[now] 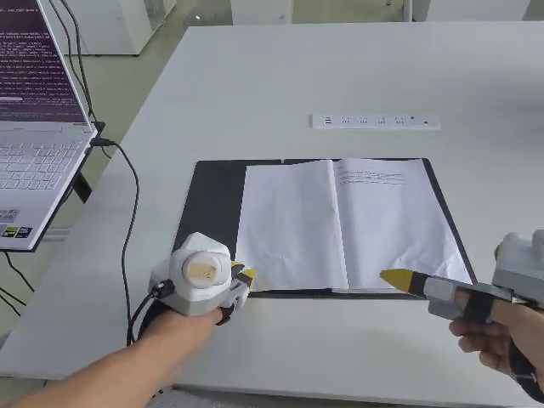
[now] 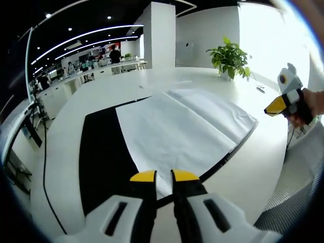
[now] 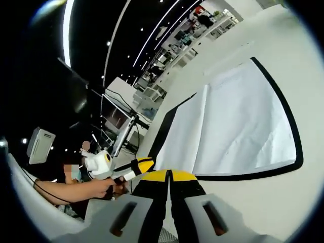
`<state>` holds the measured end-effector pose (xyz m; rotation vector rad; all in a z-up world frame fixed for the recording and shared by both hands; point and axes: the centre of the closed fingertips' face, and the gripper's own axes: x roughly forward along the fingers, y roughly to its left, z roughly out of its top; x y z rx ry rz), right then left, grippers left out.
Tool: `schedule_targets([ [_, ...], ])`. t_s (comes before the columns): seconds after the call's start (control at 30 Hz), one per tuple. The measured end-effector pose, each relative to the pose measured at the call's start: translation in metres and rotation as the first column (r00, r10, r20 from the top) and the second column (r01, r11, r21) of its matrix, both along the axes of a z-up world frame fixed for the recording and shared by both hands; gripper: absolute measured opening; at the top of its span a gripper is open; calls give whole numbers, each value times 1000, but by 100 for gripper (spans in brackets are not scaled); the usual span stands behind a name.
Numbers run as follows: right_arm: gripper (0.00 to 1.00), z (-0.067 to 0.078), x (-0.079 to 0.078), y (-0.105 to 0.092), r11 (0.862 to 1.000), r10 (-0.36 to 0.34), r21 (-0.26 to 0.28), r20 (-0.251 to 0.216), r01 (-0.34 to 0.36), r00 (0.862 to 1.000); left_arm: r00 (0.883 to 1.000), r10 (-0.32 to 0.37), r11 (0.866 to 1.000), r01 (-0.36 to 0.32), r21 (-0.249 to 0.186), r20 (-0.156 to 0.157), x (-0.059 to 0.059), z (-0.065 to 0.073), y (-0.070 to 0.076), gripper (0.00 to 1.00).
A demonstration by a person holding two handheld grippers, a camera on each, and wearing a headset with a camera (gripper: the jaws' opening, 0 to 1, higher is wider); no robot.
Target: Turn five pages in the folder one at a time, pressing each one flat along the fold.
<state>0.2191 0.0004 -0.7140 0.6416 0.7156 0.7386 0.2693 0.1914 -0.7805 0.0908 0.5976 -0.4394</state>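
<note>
1. The folder (image 1: 212, 204) lies open and flat in the middle of the white surface (image 1: 280, 76). Its black cover shows bare at 9 o'clock, beside the pages.
2. Two white pages lie on either side of the fold: a left page (image 1: 289, 225) and a right page (image 1: 395, 229). The right page has a few lines of faint print at its top.
3. The left claw (image 1: 244, 278) sits at 7 o'clock of the folder, just at its near left corner. Its yellow tips stand a thin gap apart and pinch nothing.
4. The right claw (image 1: 393, 278) comes in from 5 o'clock. Its yellow tips are pressed together and empty, over the near edge of the right page. Whether they touch the paper cannot be told.
5. A white power strip (image 1: 374, 121) lies at 12 o'clock, well beyond the folder.
6. An open laptop (image 1: 34, 161) stands at 10 o'clock, at the surface's left edge. A black cable (image 1: 127, 229) runs from it towards the left claw.
</note>
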Motion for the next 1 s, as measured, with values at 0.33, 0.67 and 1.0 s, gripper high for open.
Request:
schedule_targets([
  [0.33, 10, 11, -7, -64, 945, -91, -293, 190, 145, 978, 997, 62, 997, -61, -36, 46, -15, 48, 12, 14],
  [0.67, 34, 25, -4, -106, 891, -196, -354, 260, 283, 945, 994, 86, 993, -81, -82, 61, -37, 81, 17, 32],
  [1.0, 47, 32, -8, -110, 889, -207, -347, 278, 299, 938, 996, 76, 995, -73, -72, 39, -60, 89, 28, 52],
])
